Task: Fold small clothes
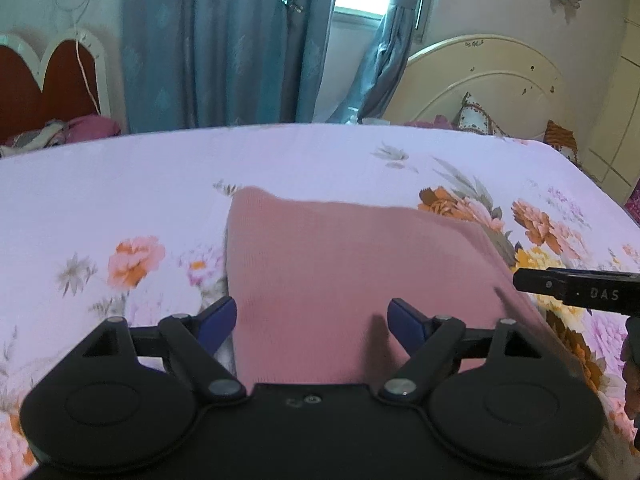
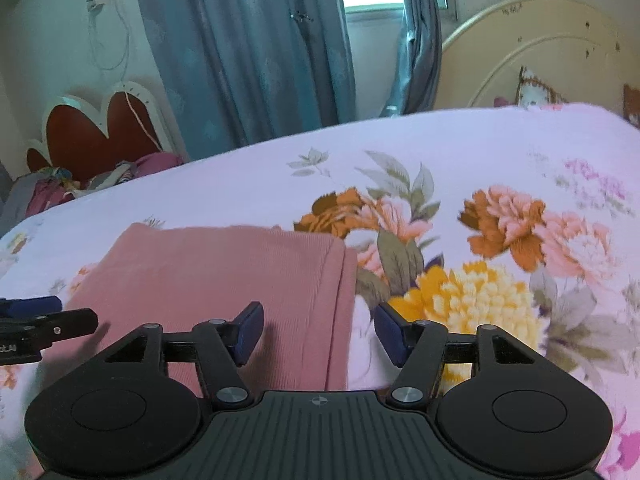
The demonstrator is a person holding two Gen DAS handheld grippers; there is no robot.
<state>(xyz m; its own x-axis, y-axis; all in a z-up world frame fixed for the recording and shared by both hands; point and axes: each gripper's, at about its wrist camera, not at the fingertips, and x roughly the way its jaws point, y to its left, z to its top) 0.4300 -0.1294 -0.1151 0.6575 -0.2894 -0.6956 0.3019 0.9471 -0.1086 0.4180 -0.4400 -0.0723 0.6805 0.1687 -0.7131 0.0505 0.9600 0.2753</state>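
Note:
A pink knit garment [image 1: 340, 272] lies folded flat on the floral bedsheet [image 1: 120, 184]. My left gripper [image 1: 311, 322] hangs over the garment's near left part, jaws wide apart, blue pads clear of the cloth. In the right wrist view the same garment [image 2: 224, 276] shows its layered right edge. My right gripper [image 2: 318, 330] stands open above that edge, with the edge lying below the gap and nothing pinched. The right gripper's black finger [image 1: 576, 290] reaches in at the right of the left wrist view, and the left gripper's finger [image 2: 44, 320] shows at the left of the right wrist view.
The bed's cream headboard [image 1: 492, 80] and pillows [image 1: 480, 118] are at the far right. Blue curtains [image 1: 224, 40] and a window stand behind the bed. A heart-shaped red headboard [image 2: 100, 132] with piled clothes [image 2: 56, 188] sits beyond the bed's far left edge.

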